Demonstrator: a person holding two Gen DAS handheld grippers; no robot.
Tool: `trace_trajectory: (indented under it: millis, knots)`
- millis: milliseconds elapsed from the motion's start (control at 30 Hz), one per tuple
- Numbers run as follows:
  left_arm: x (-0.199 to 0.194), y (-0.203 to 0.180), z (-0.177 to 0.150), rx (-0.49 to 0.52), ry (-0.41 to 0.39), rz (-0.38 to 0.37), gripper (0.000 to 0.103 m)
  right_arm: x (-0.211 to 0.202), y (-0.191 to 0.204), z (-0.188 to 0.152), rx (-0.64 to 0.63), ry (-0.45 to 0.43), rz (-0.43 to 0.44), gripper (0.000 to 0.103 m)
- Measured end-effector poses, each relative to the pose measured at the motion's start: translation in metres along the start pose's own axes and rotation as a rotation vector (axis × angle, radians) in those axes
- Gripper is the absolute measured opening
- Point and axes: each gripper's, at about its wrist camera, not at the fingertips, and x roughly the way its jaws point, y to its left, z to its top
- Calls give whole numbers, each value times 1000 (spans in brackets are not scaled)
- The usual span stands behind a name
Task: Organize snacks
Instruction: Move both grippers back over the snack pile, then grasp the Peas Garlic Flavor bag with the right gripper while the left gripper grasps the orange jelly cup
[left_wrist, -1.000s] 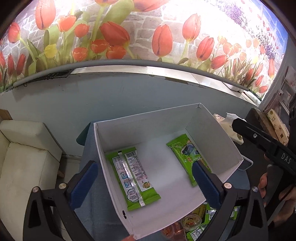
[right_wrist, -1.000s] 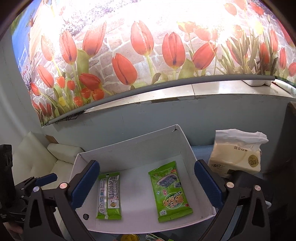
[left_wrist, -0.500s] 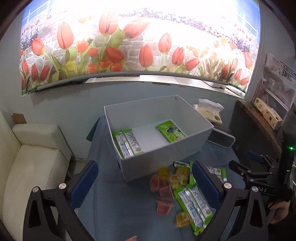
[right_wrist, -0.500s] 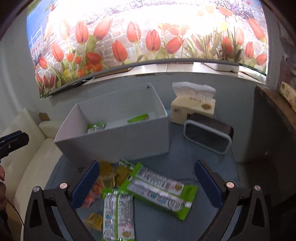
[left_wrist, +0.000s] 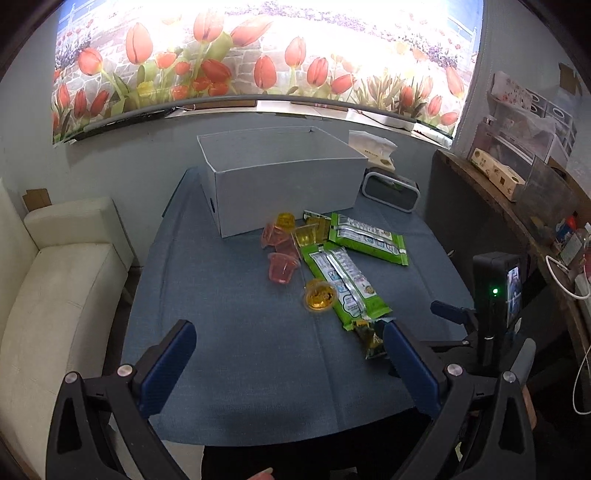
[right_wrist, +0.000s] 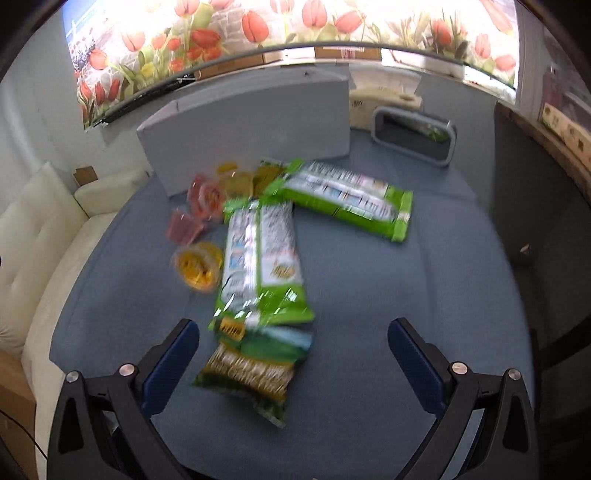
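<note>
A white box (left_wrist: 280, 184) stands at the far side of the blue-clothed table (left_wrist: 240, 350); its inside is hidden from here. In front of it lie two long green snack packets (left_wrist: 345, 280) (left_wrist: 369, 240), a small green packet (right_wrist: 255, 365), and several pink and yellow jelly cups (left_wrist: 282, 267) (left_wrist: 319, 295). My left gripper (left_wrist: 288, 347) hangs open over bare cloth, short of the cups. My right gripper (right_wrist: 293, 339) is open too, with the small green packet lying just ahead between its fingers, untouched. The right wrist view is blurred.
A cream sofa (left_wrist: 55, 277) runs along the table's left side. Behind the box on the right sit a tissue pack (left_wrist: 371, 147) and a dark grey-rimmed container (left_wrist: 391, 188). A cluttered wooden shelf (left_wrist: 498, 184) lines the right wall.
Both grippers have pulled back from over the box toward the table's near edge. The box's inside dropped out of sight and the loose snacks came into view. Both stay open.
</note>
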Motion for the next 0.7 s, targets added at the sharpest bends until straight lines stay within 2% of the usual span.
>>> trace_trajectory:
  millis: [167, 300, 333, 400, 433, 700]
  knots:
    - [3, 3, -5, -11, 16, 10, 103, 18, 7, -13, 51, 31, 2, 103]
    - [3, 10, -8, -23, 18, 11, 103, 25, 15, -17, 42, 23, -43, 103]
    - [4, 12, -9, -26, 19, 12, 103, 27, 15, -19, 46, 20, -32, 98]
    - [5, 17, -10, -40, 24, 12, 103, 27, 18, -22, 23, 0, -65, 82]
    - [6, 19, -11, -45, 27, 10, 103, 26, 21, -23, -4, -11, -98, 65]
    - [25, 19, -12, -38, 54, -8, 103, 15, 13, -29, 18, -36, -45, 62]
